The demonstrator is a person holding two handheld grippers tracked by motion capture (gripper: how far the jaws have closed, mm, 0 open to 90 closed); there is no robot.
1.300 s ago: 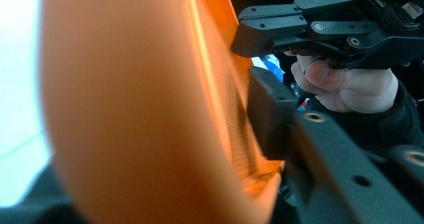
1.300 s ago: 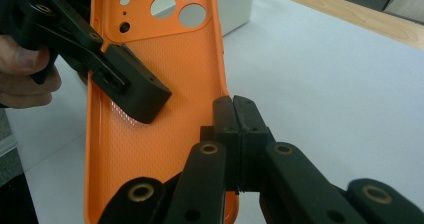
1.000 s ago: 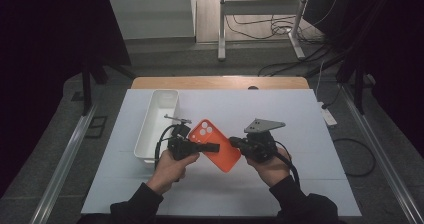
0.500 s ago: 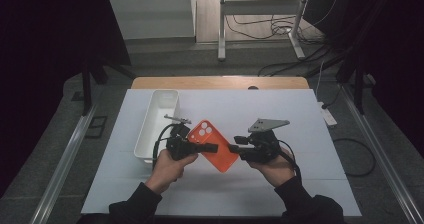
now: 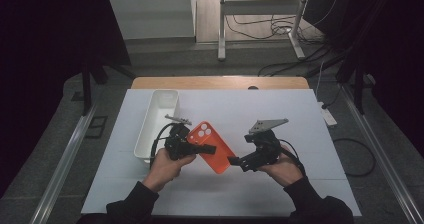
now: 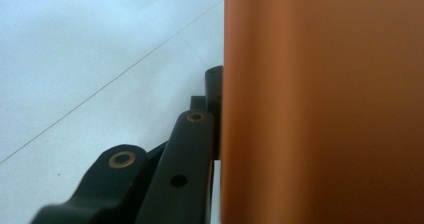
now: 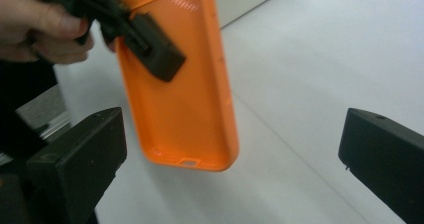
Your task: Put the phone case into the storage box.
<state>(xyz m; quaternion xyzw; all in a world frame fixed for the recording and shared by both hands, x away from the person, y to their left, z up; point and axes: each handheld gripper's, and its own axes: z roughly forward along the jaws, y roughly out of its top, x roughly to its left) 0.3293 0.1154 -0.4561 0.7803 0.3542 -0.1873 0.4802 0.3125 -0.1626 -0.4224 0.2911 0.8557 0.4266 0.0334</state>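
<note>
From the high view, I have the orange phone case [image 5: 212, 146] lifted over the white table [image 5: 300, 109], slanting between my two hands. My left claw [image 5: 206, 148] is clamped on its upper part near the camera cut-outs, so the case hangs free at its lower end. My right claw [image 5: 234, 160] sits just beside that lower corner; its jaws have just been opening and now stand apart, letting go so the left alone carries the case. The white bin [image 5: 157, 121] waits just left of my left hand, probably where the case is headed.

In the left gripper view, the case [image 6: 320, 104] is a blurred orange wall pressed against the black jaw, a tight grip on a thin edge.

In the right gripper view, my right claw [image 7: 232, 149] is spread wide, with the case [image 7: 185, 104] beyond the jaws and touching neither, its hollow side towards me, and the left claw [image 7: 150, 54] biting its rim.
</note>
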